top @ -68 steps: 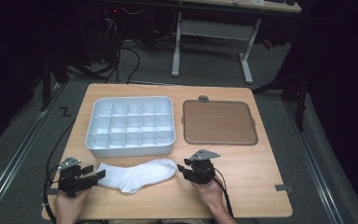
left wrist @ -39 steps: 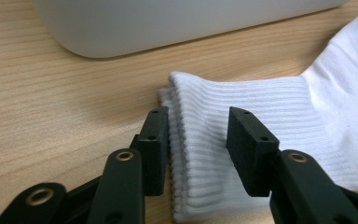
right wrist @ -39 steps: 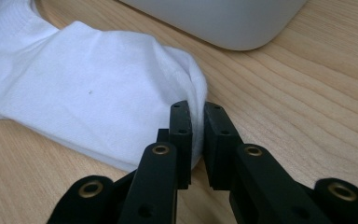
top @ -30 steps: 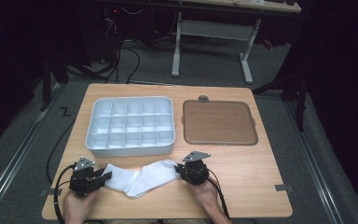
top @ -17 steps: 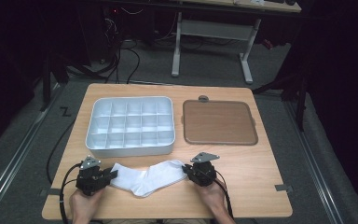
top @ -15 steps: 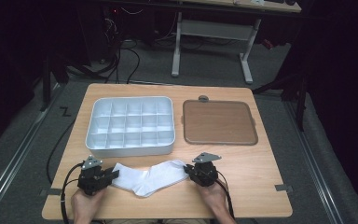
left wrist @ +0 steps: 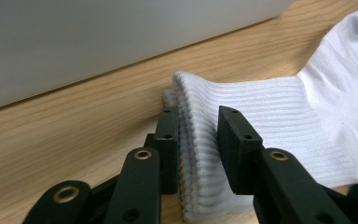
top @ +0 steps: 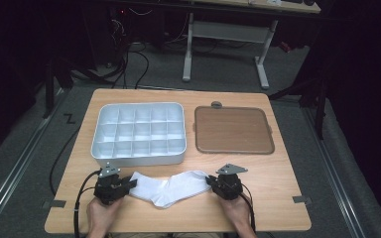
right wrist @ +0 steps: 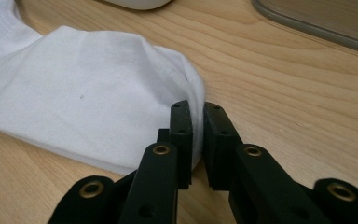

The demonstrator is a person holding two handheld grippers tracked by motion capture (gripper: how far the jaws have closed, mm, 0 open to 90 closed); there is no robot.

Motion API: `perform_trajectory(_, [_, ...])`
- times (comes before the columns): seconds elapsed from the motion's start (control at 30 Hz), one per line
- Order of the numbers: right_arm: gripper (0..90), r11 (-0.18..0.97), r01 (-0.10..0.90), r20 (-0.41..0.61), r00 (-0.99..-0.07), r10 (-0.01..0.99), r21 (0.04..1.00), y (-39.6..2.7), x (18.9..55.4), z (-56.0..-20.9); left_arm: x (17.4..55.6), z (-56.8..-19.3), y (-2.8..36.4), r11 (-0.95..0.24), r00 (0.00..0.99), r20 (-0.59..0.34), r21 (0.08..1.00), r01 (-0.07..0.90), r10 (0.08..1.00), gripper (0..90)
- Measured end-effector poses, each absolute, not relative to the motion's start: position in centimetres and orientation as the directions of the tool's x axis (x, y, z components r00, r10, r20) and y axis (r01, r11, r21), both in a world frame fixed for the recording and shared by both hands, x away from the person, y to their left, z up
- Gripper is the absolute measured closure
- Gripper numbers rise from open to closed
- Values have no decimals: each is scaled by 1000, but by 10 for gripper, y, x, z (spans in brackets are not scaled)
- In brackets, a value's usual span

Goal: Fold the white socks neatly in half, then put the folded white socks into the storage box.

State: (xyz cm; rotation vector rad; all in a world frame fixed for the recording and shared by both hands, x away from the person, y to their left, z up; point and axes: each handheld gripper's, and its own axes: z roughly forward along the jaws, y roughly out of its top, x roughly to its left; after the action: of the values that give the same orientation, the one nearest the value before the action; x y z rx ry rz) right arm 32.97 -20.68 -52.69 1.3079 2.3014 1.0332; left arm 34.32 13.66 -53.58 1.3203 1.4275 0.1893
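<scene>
- Your left gripper has just been closing; its fingers pinch the sock cuff.
- Your right gripper clamps the toe.
- The sock lies on the bench before the tray, bowed, probably for folding.

Your left tool lies low at the near edge, its jaws pointing right; they have just been closing and now pinch white ribbed cloth between the pads. Your right tool points left toward it, jaws nearly together, nipping thin cloth. Both hands grip from behind.
</scene>
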Motion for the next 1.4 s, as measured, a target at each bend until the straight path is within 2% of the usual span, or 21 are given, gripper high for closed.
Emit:
perform_trajectory(0.5, [836,290,640,85,-488,868,712,-237,322,-527,349,-536,108,352,279,-598,721,597,751,699])
perform_trajectory(1.07, [834,260,647,83,-450,889,717,-256,316,-527,351,-536,94,344,310,-611,717,606,728,698])
perform_trajectory(1.4, [834,240,641,76,-424,902,729,-266,313,-528,354,-536,82,284,355,-575,740,609,737,697])
